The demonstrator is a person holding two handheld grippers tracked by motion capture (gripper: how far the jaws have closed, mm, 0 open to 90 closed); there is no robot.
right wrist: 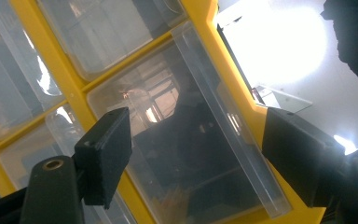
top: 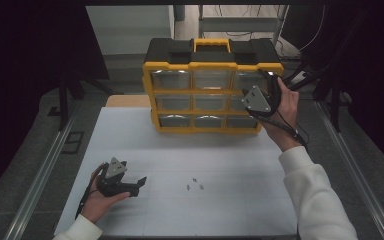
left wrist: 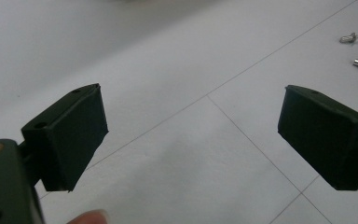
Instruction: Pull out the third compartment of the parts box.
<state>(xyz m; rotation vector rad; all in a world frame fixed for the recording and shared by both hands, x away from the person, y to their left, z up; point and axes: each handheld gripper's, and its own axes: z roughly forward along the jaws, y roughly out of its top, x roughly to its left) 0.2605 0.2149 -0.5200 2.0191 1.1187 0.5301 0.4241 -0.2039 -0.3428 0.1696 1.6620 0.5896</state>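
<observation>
No text, label, brand, number or sign can be read on anything in these views.

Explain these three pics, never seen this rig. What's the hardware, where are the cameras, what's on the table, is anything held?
No robot here: a person holds a two-jaw gripper in each hand. The high view looks down on the white table from above the person's side. The other two cameras ride on the grippers and look along their black jaws.

The left gripper rests low near the table's front, jaws open, holding nothing. A few small metal fasteners lie to its right.

The right gripper is up at the yellow and black drawer organizer, jaws open around the front of a clear drawer in its right column. It has not closed on it.
</observation>
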